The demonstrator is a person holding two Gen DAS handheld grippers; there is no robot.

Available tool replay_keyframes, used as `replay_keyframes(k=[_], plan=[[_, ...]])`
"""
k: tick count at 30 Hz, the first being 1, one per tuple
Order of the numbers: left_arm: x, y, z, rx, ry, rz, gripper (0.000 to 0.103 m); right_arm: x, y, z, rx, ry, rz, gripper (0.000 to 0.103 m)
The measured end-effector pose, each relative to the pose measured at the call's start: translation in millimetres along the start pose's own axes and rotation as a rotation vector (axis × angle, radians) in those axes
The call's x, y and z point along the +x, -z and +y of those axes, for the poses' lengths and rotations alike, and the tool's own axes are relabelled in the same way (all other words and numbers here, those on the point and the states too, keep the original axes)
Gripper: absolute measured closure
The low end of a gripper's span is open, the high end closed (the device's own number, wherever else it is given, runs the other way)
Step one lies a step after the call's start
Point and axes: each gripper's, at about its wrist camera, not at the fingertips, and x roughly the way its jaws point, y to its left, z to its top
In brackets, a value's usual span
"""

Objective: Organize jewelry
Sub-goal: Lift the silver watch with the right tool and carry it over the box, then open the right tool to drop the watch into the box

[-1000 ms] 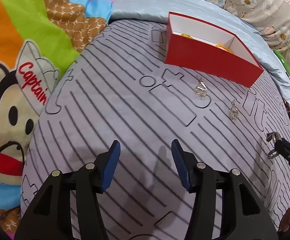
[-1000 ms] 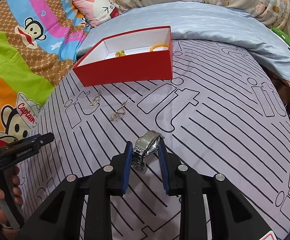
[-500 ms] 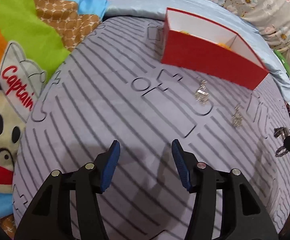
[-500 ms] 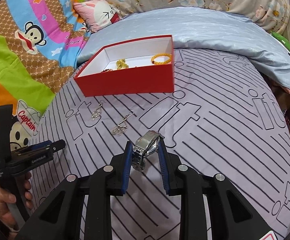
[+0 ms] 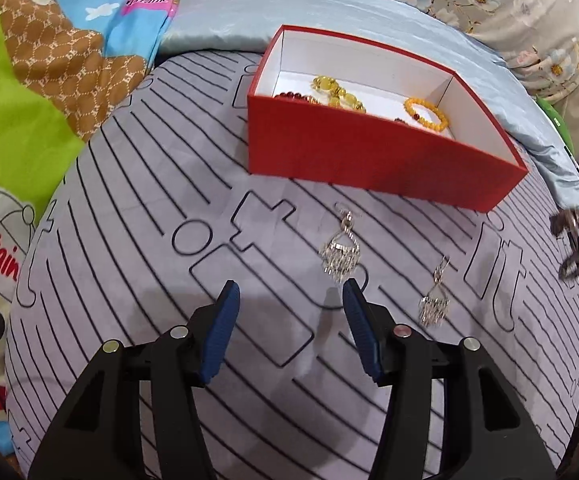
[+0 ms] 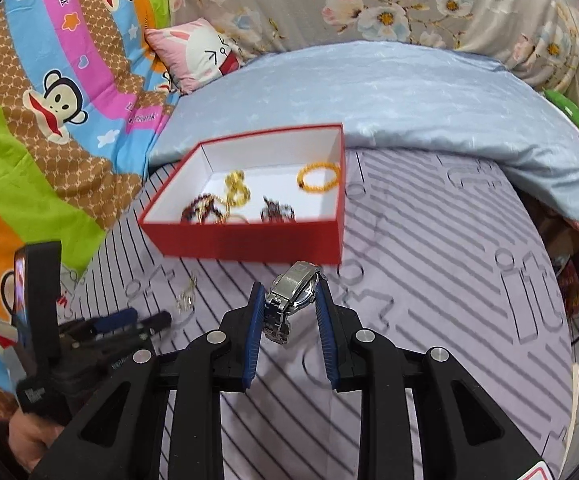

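A red box (image 5: 369, 156) with a white inside stands on the striped grey cloth; it also shows in the right wrist view (image 6: 249, 240). It holds a yellow bead bracelet (image 5: 427, 114), a gold chain (image 6: 236, 189) and dark bead pieces. My right gripper (image 6: 289, 300) is shut on a silver watch (image 6: 294, 294) and holds it above the cloth, just in front of the box. My left gripper (image 5: 289, 308) is open and empty. One silver earring (image 5: 339, 254) lies just ahead of its right finger. A second earring (image 5: 435, 298) lies further right.
The striped cloth (image 5: 129, 200) covers a bed. A cartoon monkey blanket (image 6: 49, 112) lies at the left, a pale blue quilt (image 6: 409, 96) behind the box and a small pink pillow (image 6: 193, 54) at the back. The bed edge drops off at the right.
My left gripper has moved forward and right, close to the earrings and box. My right gripper has carried the watch up and forward to the box's front wall.
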Motion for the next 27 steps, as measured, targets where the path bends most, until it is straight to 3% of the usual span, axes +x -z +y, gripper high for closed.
replay_keyframes(k=[11, 27], plan=[[9.9, -22.7, -13.1, 0.021, 0.032, -0.011, 0.052, 59.5, -68.7, 19.3, -0.043, -0.007, -0.021, 0.079], [25.9, -27.7, -17.4, 0.024, 0.039, 0.008, 0.052, 104.2, -89.7, 23.2, -0.065, 0.007, -0.011, 0.08]])
